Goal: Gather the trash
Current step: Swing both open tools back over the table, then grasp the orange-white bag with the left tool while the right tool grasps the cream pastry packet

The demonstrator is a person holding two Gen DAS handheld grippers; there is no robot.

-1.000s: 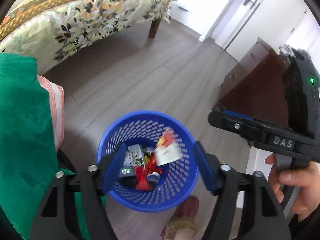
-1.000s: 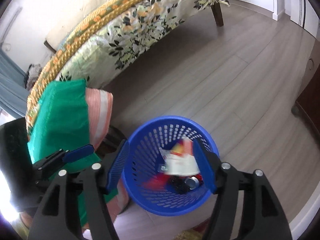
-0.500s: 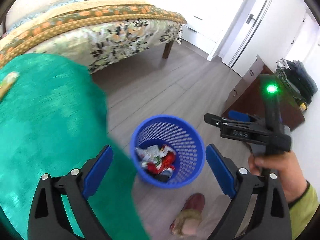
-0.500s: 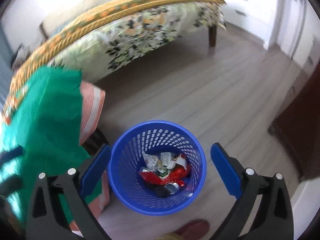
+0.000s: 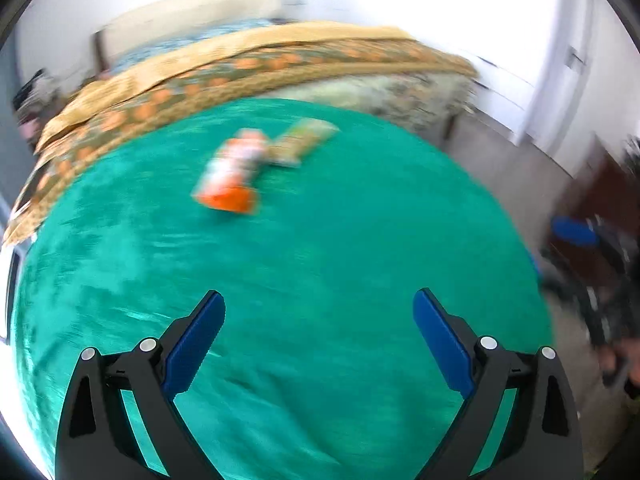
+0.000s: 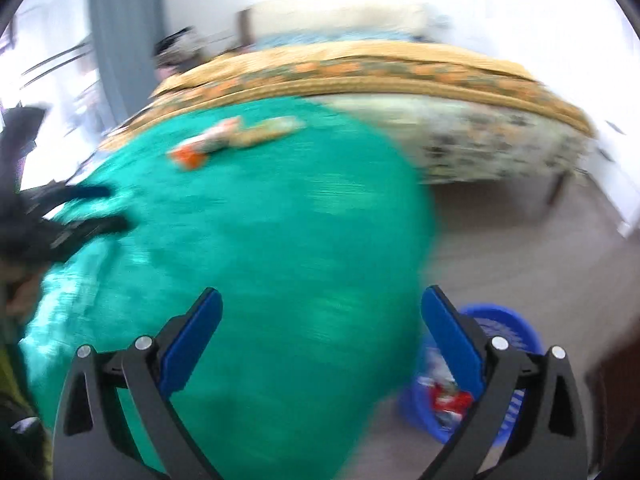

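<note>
Green cloth surface (image 5: 320,240) fills the view under both my tongs, its rounded edge dropping to bare floor (image 6: 520,248) on the right. Left gripper (image 5: 319,340) and right gripper (image 6: 322,338) spread wide, empty, angled down. Two wrappers (image 5: 256,164) lie far side; blue basket (image 6: 504,328) on the floor past that edge.

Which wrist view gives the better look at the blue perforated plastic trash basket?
The right wrist view: the blue perforated plastic trash basket sits on the floor at lower right, wrappers inside, partly behind a gripper finger. The left wrist view does not show it.
</note>
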